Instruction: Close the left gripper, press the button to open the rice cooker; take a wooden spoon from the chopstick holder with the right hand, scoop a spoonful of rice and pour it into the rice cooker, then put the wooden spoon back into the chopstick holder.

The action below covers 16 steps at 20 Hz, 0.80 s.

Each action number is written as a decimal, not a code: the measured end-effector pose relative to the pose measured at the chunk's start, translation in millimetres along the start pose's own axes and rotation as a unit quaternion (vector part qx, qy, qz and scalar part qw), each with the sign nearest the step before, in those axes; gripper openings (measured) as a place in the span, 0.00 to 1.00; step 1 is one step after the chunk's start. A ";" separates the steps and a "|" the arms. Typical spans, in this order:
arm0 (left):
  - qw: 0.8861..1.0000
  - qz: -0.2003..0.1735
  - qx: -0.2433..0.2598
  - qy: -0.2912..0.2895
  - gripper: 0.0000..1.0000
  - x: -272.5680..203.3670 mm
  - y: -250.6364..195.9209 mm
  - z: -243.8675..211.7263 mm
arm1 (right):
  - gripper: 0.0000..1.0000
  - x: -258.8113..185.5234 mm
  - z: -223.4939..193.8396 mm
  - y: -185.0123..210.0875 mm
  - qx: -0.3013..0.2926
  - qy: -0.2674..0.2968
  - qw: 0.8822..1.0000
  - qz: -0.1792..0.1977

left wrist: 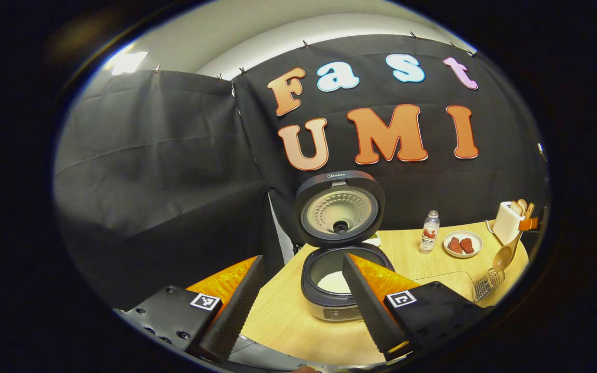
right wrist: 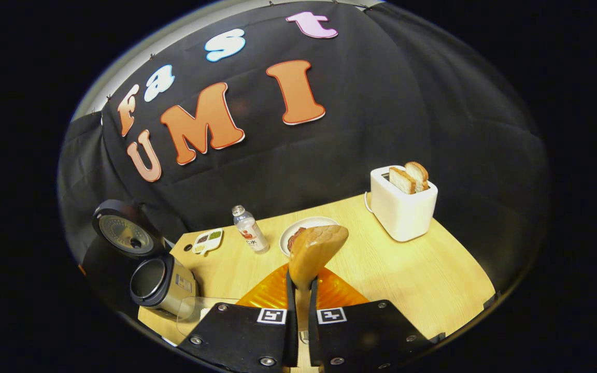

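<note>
Rice cooker (left wrist: 338, 259) lid reads "Midea"; right tool (right wrist: 302, 290) grips wooden spoon (right wrist: 315, 251).

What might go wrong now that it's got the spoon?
The right gripper pinches only the spoon at its thin handle, so the spoon might twist or slip while scooping. The cooker sits near the table's edge with its lid upright, so a swing might knock it.

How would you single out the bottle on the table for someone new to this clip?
Start at the open rice cooker on the wooden table. Past it, toward the white toaster, stands a small clear bottle beside a plate of reddish food. It is the one upright, capped thing with a red-and-white label.
</note>
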<state>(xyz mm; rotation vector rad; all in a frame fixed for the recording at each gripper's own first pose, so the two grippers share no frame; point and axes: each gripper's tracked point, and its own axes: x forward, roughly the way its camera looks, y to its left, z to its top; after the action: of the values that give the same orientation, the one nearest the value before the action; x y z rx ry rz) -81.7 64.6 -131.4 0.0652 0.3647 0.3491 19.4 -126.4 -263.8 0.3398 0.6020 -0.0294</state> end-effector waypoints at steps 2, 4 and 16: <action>1.000 -0.001 0.002 -0.001 0.94 2.8 -1.9 2.6 | 0.07 3.9 -16.1 -9.2 0.004 0.012 1.000 -0.009; 1.000 -0.006 0.001 -0.003 0.94 8.5 -4.6 8.4 | 0.07 6.8 -38.4 -16.6 0.010 0.030 0.999 -0.011; 0.993 -0.069 -0.088 -0.040 0.94 143.2 -31.1 147.1 | 0.17 14.0 -91.2 -43.8 0.080 0.089 0.992 -0.027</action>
<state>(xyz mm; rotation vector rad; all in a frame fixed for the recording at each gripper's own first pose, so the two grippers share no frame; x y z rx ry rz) 106.7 84.9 -46.4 -0.1170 0.2569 0.2406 -24.7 -137.4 -355.2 0.4851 0.7887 -0.1014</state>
